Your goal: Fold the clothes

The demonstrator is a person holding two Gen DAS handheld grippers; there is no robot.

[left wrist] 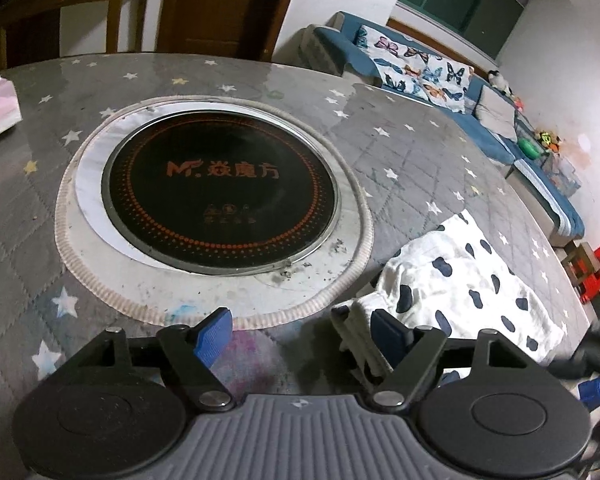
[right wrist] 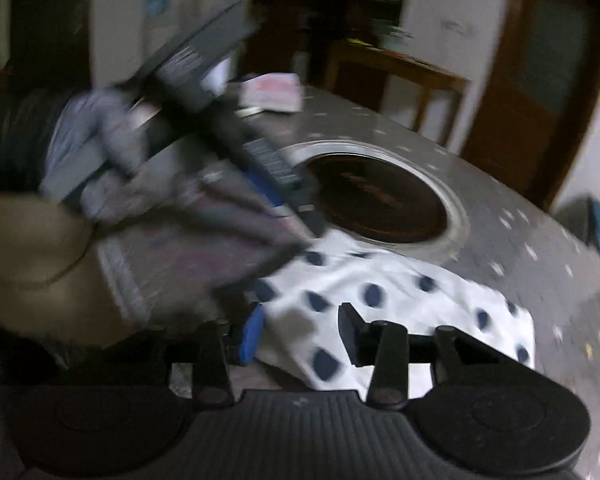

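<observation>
Left wrist view: left gripper [left wrist: 304, 334] is spread wide, nothing held, and the folded spotted garment [left wrist: 460, 280] lies by the right finger on the table [left wrist: 400, 152]. Right wrist view, blurry: right gripper [right wrist: 300, 334] is partly open over that garment [right wrist: 400, 300], not pinching it.

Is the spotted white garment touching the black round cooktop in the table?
Apart. In the left wrist view, grey tablecloth lies between the garment and the cooktop.

Home living room: sofa [left wrist: 452, 92] with butterfly cushions [left wrist: 420, 70], heater table [left wrist: 420, 152].
</observation>
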